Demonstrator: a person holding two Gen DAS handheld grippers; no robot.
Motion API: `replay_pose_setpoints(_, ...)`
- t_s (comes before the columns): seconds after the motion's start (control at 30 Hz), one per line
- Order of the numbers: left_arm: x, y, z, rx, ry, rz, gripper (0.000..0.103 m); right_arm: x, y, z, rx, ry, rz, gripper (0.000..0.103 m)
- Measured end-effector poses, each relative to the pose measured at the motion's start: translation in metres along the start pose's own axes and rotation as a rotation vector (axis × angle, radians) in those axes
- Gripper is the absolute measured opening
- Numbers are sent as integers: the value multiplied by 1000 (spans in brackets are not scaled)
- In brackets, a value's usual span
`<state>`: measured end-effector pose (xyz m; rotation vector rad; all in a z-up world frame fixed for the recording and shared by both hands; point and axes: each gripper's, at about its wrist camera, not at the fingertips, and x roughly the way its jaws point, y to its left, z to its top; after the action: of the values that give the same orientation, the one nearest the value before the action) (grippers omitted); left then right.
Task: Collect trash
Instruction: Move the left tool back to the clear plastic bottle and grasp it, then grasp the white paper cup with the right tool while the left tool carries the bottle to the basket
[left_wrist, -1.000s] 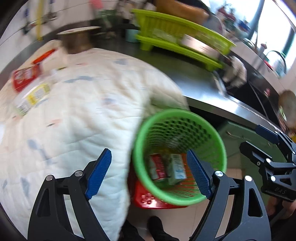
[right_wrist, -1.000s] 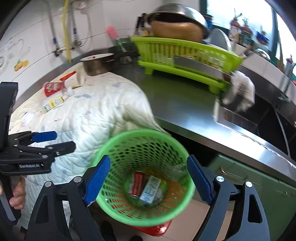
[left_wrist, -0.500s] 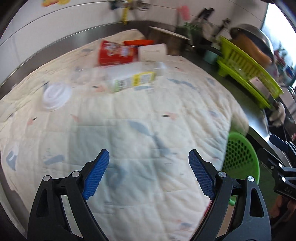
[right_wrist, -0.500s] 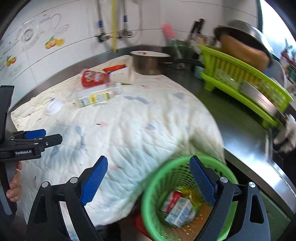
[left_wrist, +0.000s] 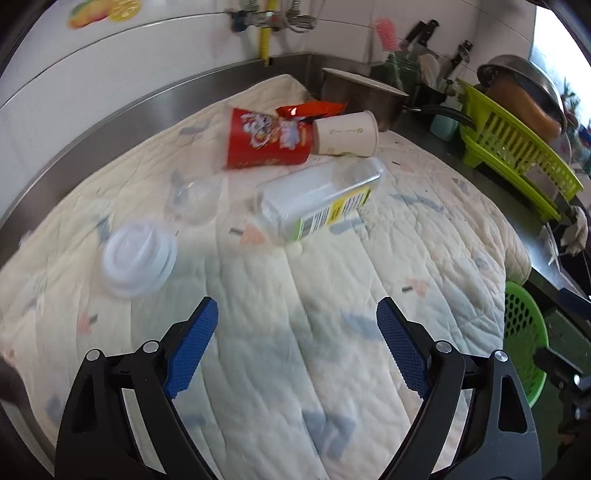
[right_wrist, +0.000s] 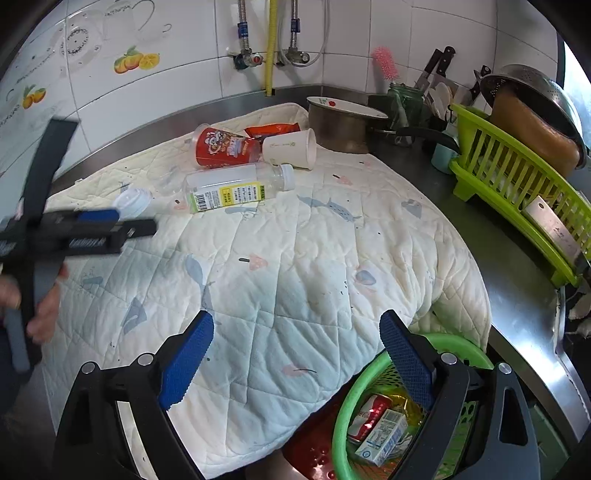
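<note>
Trash lies at the far end of a quilted cloth (right_wrist: 295, 258): a clear plastic bottle (left_wrist: 321, 199) (right_wrist: 236, 188) on its side, a red printed cup (left_wrist: 266, 138) (right_wrist: 221, 147), a tipped paper cup (left_wrist: 347, 133) (right_wrist: 291, 147), an orange snack wrapper (left_wrist: 314, 109) (right_wrist: 273, 130) and a white lid (left_wrist: 138, 256) (right_wrist: 133, 201). My left gripper (left_wrist: 295, 314) is open over bare cloth, short of the lid and bottle; it also shows blurred as the left gripper (right_wrist: 81, 232). My right gripper (right_wrist: 295, 321) is open and holds nothing, above the cloth's near edge beside the green basket (right_wrist: 458, 341), which holds a red can (right_wrist: 371, 413) and a carton (right_wrist: 384, 437).
A steel pot (right_wrist: 340, 125) stands behind the trash. A green dish rack (right_wrist: 517, 192) with a colander sits on the steel counter (right_wrist: 498, 258) at the right, with a sink edge beyond. A tiled wall with pipes closes the back. A hand (right_wrist: 40, 314) grips the left tool.
Both views have swung away from the green basket and out over the cloth toward the trash at its far end. The left gripper's jaws look slightly wider.
</note>
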<state>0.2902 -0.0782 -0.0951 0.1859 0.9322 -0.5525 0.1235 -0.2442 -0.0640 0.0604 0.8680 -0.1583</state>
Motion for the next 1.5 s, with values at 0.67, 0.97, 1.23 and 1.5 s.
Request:
replay_pose_setpoints(0.67, 100, -30, 95, 408, 79, -110, 90, 9, 4, 8, 9, 63, -70, 88)
replay_pose_setpoints(0.97, 119, -34, 90, 445, 88, -106, 73, 19, 0, 34, -6, 50, -63, 88)
replay_pose_setpoints(1.23, 98, -26, 73, 395, 75, -88, 58, 38, -8, 80, -19, 13, -21, 88)
replay_pose_setpoints(1.5, 62, -6, 35, 309, 77, -83, 55, 82, -12, 144, -13, -22, 75, 82)
